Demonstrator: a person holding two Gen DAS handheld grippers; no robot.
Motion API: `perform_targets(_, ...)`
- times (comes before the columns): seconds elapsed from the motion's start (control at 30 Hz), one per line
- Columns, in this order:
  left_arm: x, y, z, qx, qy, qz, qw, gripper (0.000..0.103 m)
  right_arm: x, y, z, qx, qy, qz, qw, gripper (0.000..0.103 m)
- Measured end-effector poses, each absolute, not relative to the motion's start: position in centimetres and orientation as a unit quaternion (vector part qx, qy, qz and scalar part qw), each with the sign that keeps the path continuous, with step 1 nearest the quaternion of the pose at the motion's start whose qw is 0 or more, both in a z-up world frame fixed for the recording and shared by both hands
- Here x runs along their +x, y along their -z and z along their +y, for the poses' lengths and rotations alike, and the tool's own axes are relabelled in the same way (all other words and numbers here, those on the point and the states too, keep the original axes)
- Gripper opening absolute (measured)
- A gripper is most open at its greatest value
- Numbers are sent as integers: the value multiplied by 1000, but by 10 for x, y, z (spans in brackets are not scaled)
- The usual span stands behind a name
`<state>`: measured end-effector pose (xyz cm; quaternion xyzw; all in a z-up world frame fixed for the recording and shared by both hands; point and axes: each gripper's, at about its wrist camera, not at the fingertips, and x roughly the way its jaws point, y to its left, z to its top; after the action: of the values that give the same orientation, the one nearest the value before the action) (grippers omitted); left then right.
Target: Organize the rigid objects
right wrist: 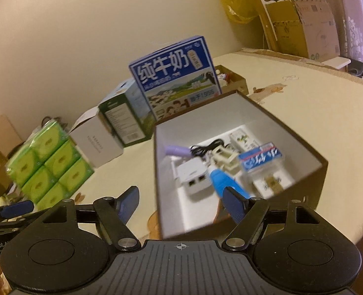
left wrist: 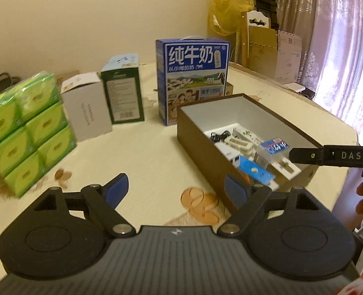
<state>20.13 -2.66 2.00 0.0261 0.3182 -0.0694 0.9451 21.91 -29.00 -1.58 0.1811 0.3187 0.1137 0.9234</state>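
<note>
Both the left gripper (left wrist: 175, 189) and right gripper (right wrist: 179, 202) have their fingers spread wide, holding nothing. Ahead on the desk (left wrist: 137, 157), small items fill the brown box (left wrist: 201, 142) (white inside); milk carton (left wrist: 193, 73) behind.

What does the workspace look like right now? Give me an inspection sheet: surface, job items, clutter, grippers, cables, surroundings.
Surface: table under a cream cloth with a floral print.
Job's things: open brown box, white inside, holding a white adapter, a blue flat item, a blue-labelled clear case, a purple item and small white packets.
Clutter: green tissue packs stacked, white carton, green carton, blue milk carton upright, a small open box behind it.
Grippers: left gripper open, nothing between its jaws; right gripper open, nothing held.
Cables: black cord coiled inside the box.
Surroundings: plain wall, yellow bag, cardboard pieces, curtain.
</note>
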Motion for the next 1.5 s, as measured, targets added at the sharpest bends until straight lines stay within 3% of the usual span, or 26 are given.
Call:
perform_targets(0.8, 61, -13, 0, -7, 48, 362, 931, 82, 68, 25, -232, 118, -150, 373, 908, 72)
perform_targets(1.5, 10, -5, -12, 0, 29, 377, 926, 81, 30, 26, -228, 83, -181, 387, 900, 72)
